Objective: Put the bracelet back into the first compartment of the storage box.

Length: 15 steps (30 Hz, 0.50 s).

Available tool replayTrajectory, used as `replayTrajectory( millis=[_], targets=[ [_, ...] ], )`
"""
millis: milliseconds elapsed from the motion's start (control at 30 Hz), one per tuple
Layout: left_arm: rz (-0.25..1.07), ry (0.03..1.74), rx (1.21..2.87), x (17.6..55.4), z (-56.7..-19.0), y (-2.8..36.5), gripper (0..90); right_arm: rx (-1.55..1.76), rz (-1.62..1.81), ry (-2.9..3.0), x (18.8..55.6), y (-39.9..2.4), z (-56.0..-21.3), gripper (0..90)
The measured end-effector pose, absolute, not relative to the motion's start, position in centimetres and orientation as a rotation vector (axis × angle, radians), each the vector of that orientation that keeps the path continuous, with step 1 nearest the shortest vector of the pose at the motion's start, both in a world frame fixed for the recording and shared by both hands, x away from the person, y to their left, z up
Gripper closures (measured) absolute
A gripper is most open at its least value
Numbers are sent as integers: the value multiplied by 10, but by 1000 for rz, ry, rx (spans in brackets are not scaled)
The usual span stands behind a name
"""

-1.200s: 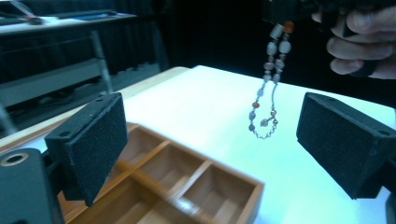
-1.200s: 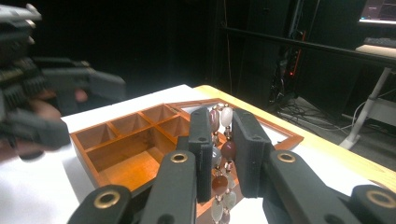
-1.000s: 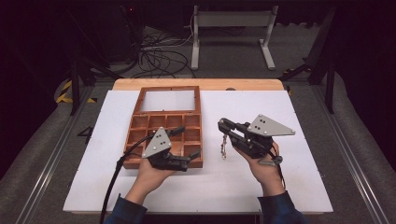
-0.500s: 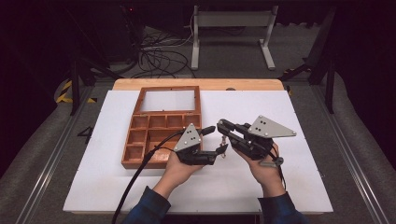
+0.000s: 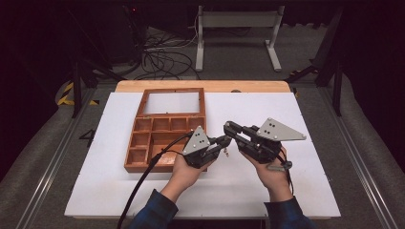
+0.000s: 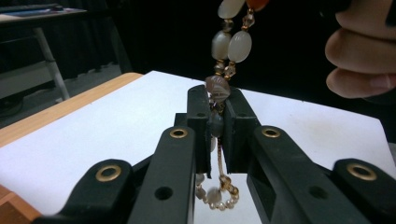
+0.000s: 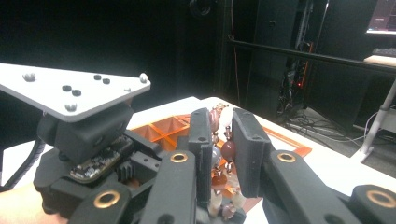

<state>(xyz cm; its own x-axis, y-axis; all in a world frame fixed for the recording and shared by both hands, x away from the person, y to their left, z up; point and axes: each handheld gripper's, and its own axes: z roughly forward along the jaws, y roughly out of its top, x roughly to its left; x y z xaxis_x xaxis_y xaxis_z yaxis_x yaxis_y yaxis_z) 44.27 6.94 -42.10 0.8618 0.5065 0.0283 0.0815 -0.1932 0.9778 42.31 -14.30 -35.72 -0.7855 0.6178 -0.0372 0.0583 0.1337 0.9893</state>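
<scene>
**Closing in: both grippers now on the beaded strand**

Clamping down right now, the left gripper has just been closing its jaws, and in the left gripper view the black pads are pinched on the string of pale, amber and brown beads, one brownish bead sitting right at the top of the gap. A second ago that gripper was back over the orange-brown wooden compartment tray, jaws spread; since then it has swung across to meet its partner over the white table mat.

The right gripper hasn't budged. Its own view shows its jaws narrowed onto the same strand, reddish and pale beads stacked between the pads, with the left gripper's grey three-cornered plate close beside it and the tray behind.

So where's the strand? Held in the air between the two gripper tips, just right of the tray's near right corner, above the mat. From above it is a thin dangling thread, hard to make out. In the left gripper view its lower end hangs in a small loop of tiny beads below the pads, while the larger pale beads climb toward the person's right hand.

What does it mean? My read: this looks like a handover or a two-point hold, the strand secured at two places. That should allow it to be stretched or guided toward a tray compartment; if either grip is only on a bead's edge, it could slip.
</scene>
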Motion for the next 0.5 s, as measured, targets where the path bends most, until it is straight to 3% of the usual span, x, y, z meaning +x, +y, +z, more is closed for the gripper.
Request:
replayTrajectory(
  millis=[500],
  targets=[
    [483, 496, 1698, 448, -403, 93, 843, 655, 1690, 2027, 426, -138, -364, 770]
  ],
)
